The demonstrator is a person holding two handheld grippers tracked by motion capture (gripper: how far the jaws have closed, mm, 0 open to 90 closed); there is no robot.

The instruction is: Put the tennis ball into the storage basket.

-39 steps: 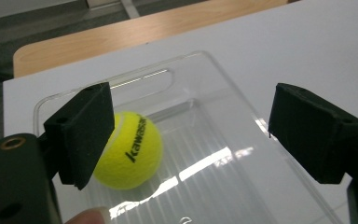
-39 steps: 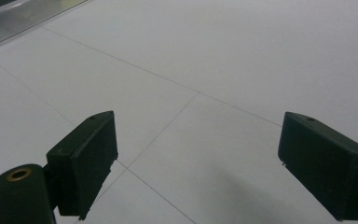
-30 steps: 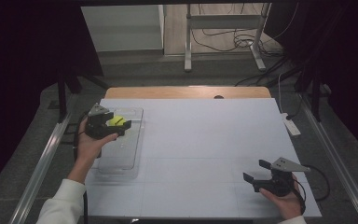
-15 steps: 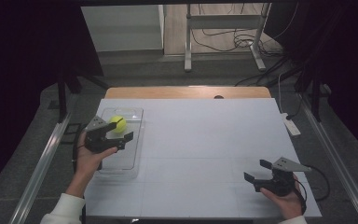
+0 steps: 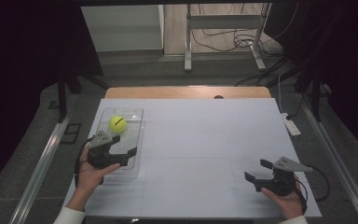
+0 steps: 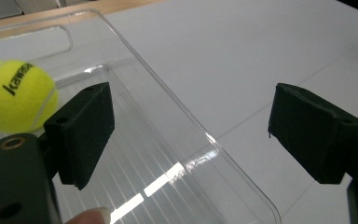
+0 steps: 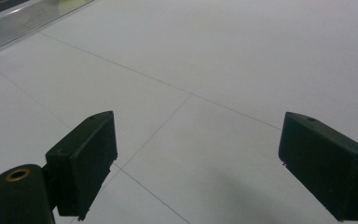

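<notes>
The white surface (image 5: 205, 140) carries a clear tray (image 5: 133, 140) at its left edge, and the tennis ball (image 5: 117, 123) now lies free in the tray's far end. The left gripper (image 5: 123, 144) has drawn back toward the tray's near end, jaws released and empty, so the drop looks done. Well right of the tray, the right gripper (image 5: 256, 170) rests with jaws spread, empty.

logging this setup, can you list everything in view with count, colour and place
tennis ball: one, yellow-green with black lettering, in the far end of the clear tray
tray: one, clear plastic, left part of the table, long side running away from the person
table: one, white top with a wooden strip at its far edge
white strip: one, small, at the table's right edge; too small to tell what it is
metal stand: one, grey, on the floor beyond the table, cables beside it
left hand-held gripper: one, black, jaws open, over the near end of the tray, nothing between them
right hand-held gripper: one, black, jaws open and empty, near right corner of the table
</notes>
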